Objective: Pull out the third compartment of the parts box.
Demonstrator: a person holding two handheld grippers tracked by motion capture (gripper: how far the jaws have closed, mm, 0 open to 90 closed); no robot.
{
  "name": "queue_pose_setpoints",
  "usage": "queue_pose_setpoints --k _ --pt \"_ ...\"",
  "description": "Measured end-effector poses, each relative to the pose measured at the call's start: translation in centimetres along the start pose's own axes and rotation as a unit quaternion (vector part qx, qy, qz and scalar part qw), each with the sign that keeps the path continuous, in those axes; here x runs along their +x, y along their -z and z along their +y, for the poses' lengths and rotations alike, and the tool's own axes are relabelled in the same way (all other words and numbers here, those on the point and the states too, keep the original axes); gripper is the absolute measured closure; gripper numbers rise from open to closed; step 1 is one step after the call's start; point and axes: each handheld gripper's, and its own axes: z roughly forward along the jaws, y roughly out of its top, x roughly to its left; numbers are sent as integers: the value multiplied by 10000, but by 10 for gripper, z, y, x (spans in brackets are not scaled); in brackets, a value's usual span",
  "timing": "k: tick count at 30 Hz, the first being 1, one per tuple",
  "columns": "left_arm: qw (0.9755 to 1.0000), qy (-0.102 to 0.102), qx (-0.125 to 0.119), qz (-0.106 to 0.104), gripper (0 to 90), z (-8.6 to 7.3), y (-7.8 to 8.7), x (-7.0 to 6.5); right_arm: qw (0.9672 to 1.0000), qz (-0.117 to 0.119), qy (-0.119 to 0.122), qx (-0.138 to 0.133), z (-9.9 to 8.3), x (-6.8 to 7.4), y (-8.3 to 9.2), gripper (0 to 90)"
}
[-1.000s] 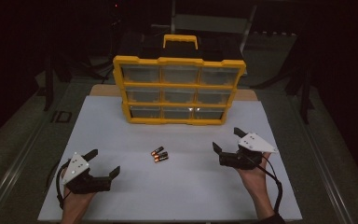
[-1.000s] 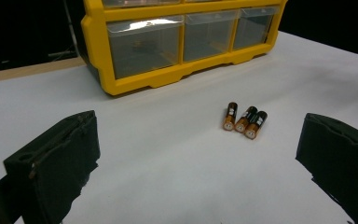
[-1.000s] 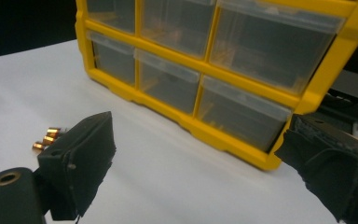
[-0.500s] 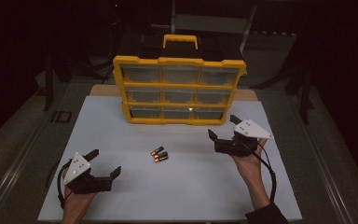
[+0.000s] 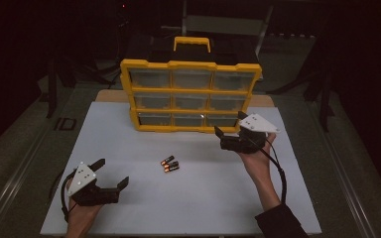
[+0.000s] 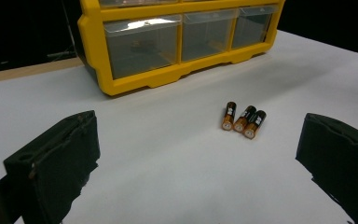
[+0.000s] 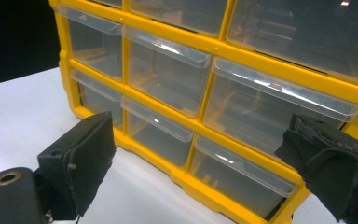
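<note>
High view: the right claw (image 5: 230,130), jaws apart and empty, hovers just before the yellow drawer cabinet's (image 5: 191,94) bottom-right drawer near the desk's (image 5: 129,148) far edge. Left claw (image 5: 110,173), also apart, sits near-left; three batteries (image 5: 169,164) lie mid-desk.

Right gripper (image 7: 200,172) facing yellow drawer cabinet (image 7: 223,51), jaws wide apart, empty.
Clear drawers fill the space between and above the jaws; bottom-row middle drawer (image 7: 158,135) sits between them, bottom-right drawer (image 7: 242,175) near the right jaw. White desk (image 7: 23,116) behind the left jaw.
</note>
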Motion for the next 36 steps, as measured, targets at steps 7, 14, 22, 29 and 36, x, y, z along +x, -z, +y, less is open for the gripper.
queue_pose_setpoints --k 7,14,22,29,36 --pt "10000 -16 10 -1 0 0 0 0 9999 -34 -127 27 0 -4 -11 86" --pt "10000 -4 -7 -1 0 0 0 0 9998 -119 -108 147 4 -12 -28 85" --pt "10000 -15 1 -6 0 0 0 0 9990 -263 144 340 10 -16 -41 85" --pt "10000 -14 -8 -11 0 0 0 0 9970 -342 470 516 16 -16 -49 85" --pt "10000 -12 -11 -17 0 0 0 0 9918 -415 939 757 23 -14 -56 85"
